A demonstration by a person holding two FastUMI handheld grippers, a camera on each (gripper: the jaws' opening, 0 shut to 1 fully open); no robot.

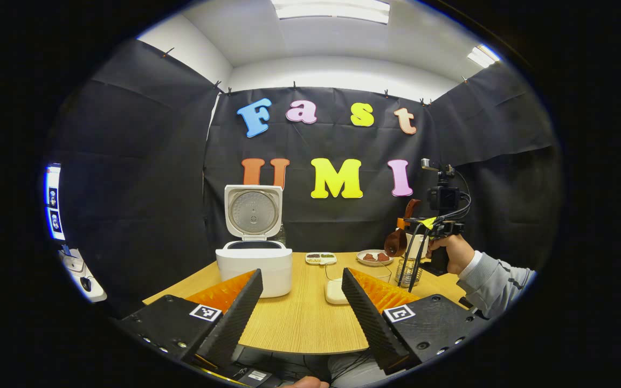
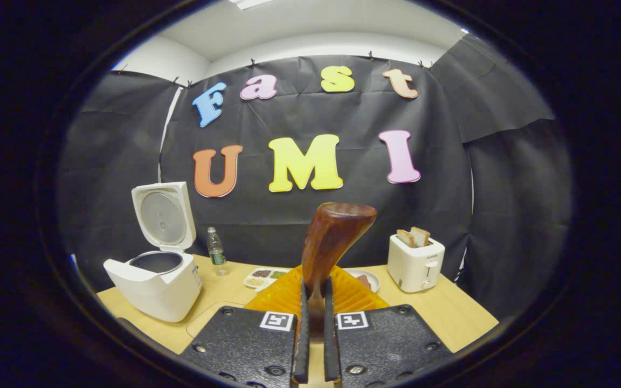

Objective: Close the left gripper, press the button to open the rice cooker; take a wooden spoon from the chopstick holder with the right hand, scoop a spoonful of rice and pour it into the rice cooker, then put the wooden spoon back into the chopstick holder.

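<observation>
Your left tool (image 1: 302,283) is spread wide, gripping nothing, low over the near edge of the table (image 1: 299,323). Your right tool (image 2: 314,302) is clamped on the wooden spoon (image 2: 332,237), bowl up, raised above the chopstick holder (image 1: 408,271). Rice cooker (image 2: 154,285) sits at table left, lid up.

Rice cooker (image 1: 254,264) lid up on the worktop (image 1: 299,318), left gripper (image 1: 302,302) fingers spread, right gripper (image 1: 415,229) holding wooden spoon (image 1: 397,240) above chopstick holder (image 1: 408,272)
</observation>
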